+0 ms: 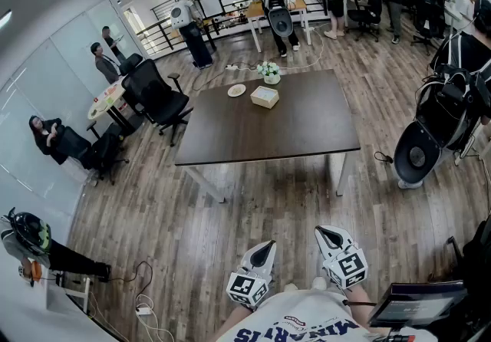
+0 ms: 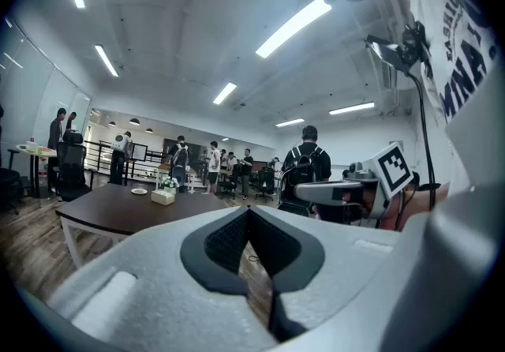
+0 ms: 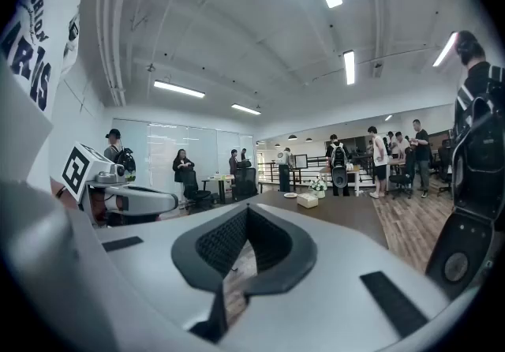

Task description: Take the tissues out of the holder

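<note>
Wood floor (image 1: 230, 218): brown planks are running under everything; the person is standing on them, well apart from the table
Table (image 1: 261, 133): its dark brown top is lying at twelve o'clock from both grippers; neither gripper is touching it
Tissue holder (image 1: 265, 97): a pale box is sitting upright on the far part of the table; it is too small to tell whether a tissue is sticking out
Plate (image 1: 236, 90): a small pale plate is resting near the holder, at ten o'clock of it and apart from it
Flowers (image 1: 268, 70): white blooms in a small pot are standing just beside the holder, at twelve o'clock of it
Left gripper (image 1: 268, 243): it is hovering just in front of the person's printed shirt (image 1: 307, 321), pointing toward the table; its jaws are meeting at the tips and gripping nothing
Right gripper (image 1: 321, 229): it is hovering at two o'clock of the left gripper, near it but apart; its jaws are pressing together at the tips, with nothing between them
Office chair (image 1: 157, 99): a black chair is standing at nine o'clock of the table
People: several are standing beyond the table, from twelve to two o'clock
</note>
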Demonstrator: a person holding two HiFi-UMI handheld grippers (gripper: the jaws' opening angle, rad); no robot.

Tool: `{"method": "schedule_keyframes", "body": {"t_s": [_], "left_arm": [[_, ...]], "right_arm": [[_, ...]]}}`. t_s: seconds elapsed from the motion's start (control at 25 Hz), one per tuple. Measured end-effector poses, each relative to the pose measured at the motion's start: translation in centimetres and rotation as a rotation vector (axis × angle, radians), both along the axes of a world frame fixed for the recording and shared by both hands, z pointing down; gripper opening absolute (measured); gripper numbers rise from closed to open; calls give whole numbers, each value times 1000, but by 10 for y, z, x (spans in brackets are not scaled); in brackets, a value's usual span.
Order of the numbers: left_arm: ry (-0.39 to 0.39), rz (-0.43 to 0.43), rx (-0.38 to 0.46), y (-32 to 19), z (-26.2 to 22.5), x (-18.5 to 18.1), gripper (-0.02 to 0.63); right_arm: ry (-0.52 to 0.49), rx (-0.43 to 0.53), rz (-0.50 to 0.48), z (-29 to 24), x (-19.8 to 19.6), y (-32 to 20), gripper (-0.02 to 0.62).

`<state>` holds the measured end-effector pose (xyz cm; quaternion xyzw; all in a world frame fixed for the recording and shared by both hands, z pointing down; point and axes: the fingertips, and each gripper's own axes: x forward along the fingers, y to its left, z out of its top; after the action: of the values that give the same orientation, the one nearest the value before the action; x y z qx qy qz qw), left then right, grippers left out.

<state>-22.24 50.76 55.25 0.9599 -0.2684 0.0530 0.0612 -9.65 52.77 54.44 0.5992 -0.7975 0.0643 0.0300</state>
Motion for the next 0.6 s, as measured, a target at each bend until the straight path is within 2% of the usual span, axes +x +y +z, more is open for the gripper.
{"method": "schedule_keyframes", "body": {"t_s": [0.36,0.48,0.6], "left_arm": [[3,-10,8,-13,0,31,3],[4,-33,9,-11,2,40,3],[13,-67,3,-13,7,48,3]], "right_arm": [[9,-6,-1,7,31,-10,6],[-12,3,-35,6,39,-11,6],[11,-4,-39,15,54,-19,8]]}}
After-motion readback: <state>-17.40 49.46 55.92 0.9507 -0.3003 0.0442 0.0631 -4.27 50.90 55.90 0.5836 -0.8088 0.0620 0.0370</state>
